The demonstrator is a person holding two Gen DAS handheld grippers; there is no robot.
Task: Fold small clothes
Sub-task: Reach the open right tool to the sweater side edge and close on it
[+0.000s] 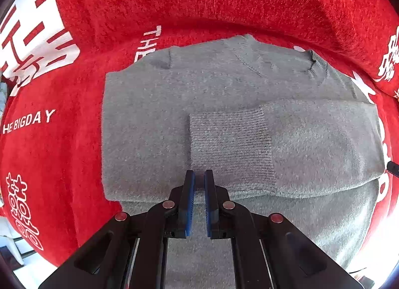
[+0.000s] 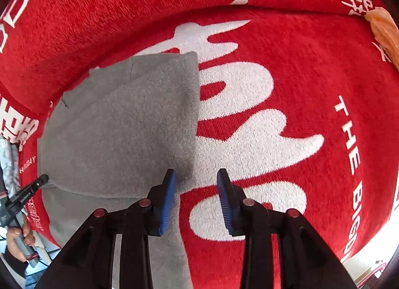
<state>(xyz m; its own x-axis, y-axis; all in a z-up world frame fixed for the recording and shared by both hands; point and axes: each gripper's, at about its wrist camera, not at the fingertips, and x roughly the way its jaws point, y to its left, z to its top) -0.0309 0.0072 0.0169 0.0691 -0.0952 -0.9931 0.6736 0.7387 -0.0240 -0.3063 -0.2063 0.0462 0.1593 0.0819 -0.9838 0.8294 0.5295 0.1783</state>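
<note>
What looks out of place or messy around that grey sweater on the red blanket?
Nothing stands out. The grey sweater lies flat on the red blanket, with one sleeve folded neatly across its front. The left gripper hovers over it nearly shut; the right gripper is open beside its edge.

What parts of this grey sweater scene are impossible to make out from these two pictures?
- Grey sweater hem: left wrist view, hidden behind the left gripper.
- Sweater's other sleeve: both views, folded under or out of sight.
- Peach object: right wrist view, cut by the edge.
- Red blanket near corner: right wrist view, washed out by glare.
</note>
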